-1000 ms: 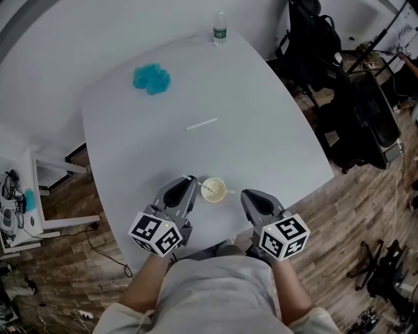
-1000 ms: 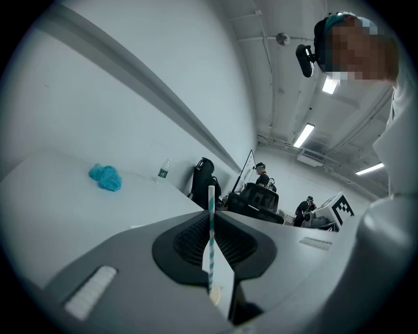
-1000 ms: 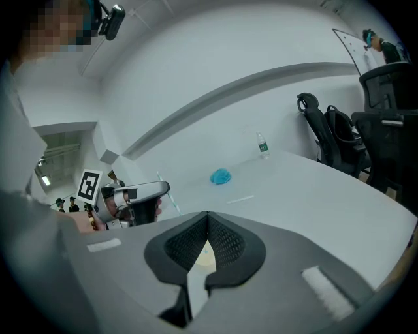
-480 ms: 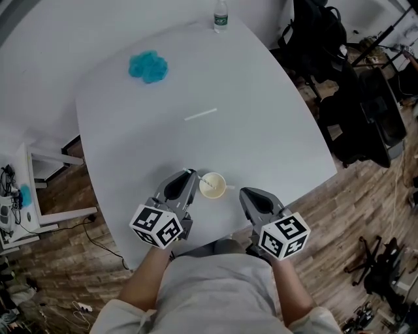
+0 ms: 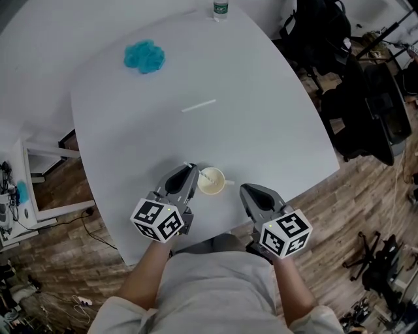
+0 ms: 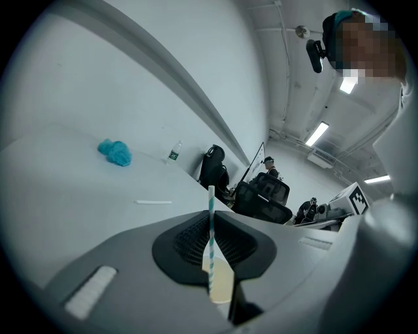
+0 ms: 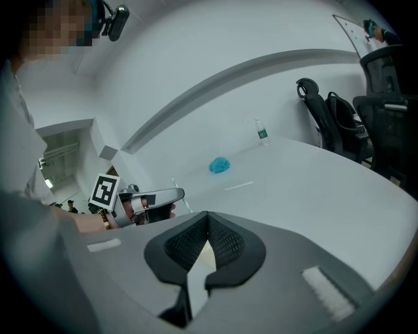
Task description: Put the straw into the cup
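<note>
A cream paper cup (image 5: pixel 211 182) stands near the table's front edge, between my two grippers. My left gripper (image 5: pixel 190 170) is at the cup's left rim, shut on a teal-and-white striped straw (image 6: pixel 210 238). The straw stands between the pads, and its lower end reaches over the cup's (image 6: pixel 222 282) mouth. From the right gripper view the straw (image 7: pixel 181 197) sticks up beside the left gripper (image 7: pixel 151 198). My right gripper (image 5: pixel 243 190) sits just right of the cup with its jaws together and nothing between them; the cup (image 7: pixel 205 253) shows through the gap behind the pads.
A white stick-like strip (image 5: pixel 198 105) lies in the middle of the white table (image 5: pixel 274 130). A blue cloth (image 5: pixel 144 57) lies at the far left, and a water bottle (image 5: pixel 221 8) at the far edge. Black chairs and gear (image 5: pixel 366 98) crowd the floor on the right.
The head view has drifted, so the table sits a little higher in the picture. Both grippers and the cup keep nearly the same places; the straw stays held over the cup.
</note>
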Motion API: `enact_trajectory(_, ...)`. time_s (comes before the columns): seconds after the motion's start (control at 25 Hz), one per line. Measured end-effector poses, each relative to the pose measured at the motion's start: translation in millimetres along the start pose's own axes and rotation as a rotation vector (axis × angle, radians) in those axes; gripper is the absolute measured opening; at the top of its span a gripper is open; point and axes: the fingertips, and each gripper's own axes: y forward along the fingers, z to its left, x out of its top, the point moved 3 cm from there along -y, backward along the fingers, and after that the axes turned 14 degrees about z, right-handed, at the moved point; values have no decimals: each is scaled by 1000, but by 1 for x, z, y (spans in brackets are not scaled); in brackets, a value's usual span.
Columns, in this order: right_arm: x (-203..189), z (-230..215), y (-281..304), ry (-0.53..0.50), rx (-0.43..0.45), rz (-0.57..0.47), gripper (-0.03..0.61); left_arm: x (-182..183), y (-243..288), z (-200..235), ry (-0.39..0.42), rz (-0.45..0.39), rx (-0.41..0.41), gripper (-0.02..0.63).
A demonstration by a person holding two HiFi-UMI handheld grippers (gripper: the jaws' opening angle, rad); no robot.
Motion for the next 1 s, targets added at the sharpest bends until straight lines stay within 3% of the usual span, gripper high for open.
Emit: enact_trajectory(1.0, -5, -11, 11, 25, 9, 24, 8, -19, 19, 14, -31, 55, 2, 44)
